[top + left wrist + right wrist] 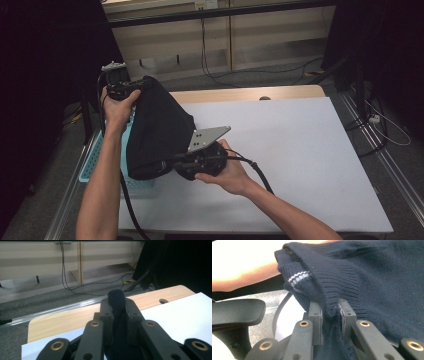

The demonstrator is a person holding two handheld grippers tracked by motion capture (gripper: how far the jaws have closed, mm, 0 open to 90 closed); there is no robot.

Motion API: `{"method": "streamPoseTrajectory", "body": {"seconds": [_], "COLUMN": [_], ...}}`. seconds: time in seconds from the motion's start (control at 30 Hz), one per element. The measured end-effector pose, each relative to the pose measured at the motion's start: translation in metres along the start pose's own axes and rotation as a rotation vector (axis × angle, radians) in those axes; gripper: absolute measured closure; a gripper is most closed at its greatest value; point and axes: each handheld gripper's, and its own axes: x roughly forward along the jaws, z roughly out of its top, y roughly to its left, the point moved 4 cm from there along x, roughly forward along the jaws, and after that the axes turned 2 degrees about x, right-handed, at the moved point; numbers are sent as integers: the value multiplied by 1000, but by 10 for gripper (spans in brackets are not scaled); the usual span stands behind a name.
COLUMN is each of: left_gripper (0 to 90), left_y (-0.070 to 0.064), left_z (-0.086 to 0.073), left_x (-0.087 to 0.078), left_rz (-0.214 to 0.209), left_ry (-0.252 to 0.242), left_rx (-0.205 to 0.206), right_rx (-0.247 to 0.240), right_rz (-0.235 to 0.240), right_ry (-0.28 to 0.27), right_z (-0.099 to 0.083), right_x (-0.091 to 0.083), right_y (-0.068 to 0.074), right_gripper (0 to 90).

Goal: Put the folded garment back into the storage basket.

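Note:
A dark navy knitted sweater (157, 127) hangs stretched between my two grippers above the table's left edge. My left gripper (136, 86) holds its upper end, raised at the far left; in the left gripper view the jaws are shut on a fold of the sweater (117, 305). Lower down, my right gripper (172, 162) pinches the sweater's bottom edge; the right gripper view shows its jaws shut on the sweater (362, 277), whose ribbed cuff (298, 278) with a thin white stripe sits just above them.
A light blue basket (95, 160) stands at the table's left edge under the sweater. The white table top (300, 150) spreads out to the right, with a wooden strip (240, 93) along its far side. Cables lie on the floor beyond.

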Motion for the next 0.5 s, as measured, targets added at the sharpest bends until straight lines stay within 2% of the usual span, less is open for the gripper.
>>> {"method": "streamPoseTrajectory", "body": {"seconds": [0.37, 0.5], "left_gripper": [797, 797], "left_y": [4, 7], "left_z": [12, 17], "left_x": [-4, -8], "left_rz": [5, 21], "left_ry": [-22, -39], "left_rx": [-1, -8], "right_rx": [-10, -17], "right_rz": [4, 6], "right_ry": [-19, -27], "right_z": [13, 19], "right_x": [9, 13], "right_y": [1, 2], "right_gripper": [764, 765]}}
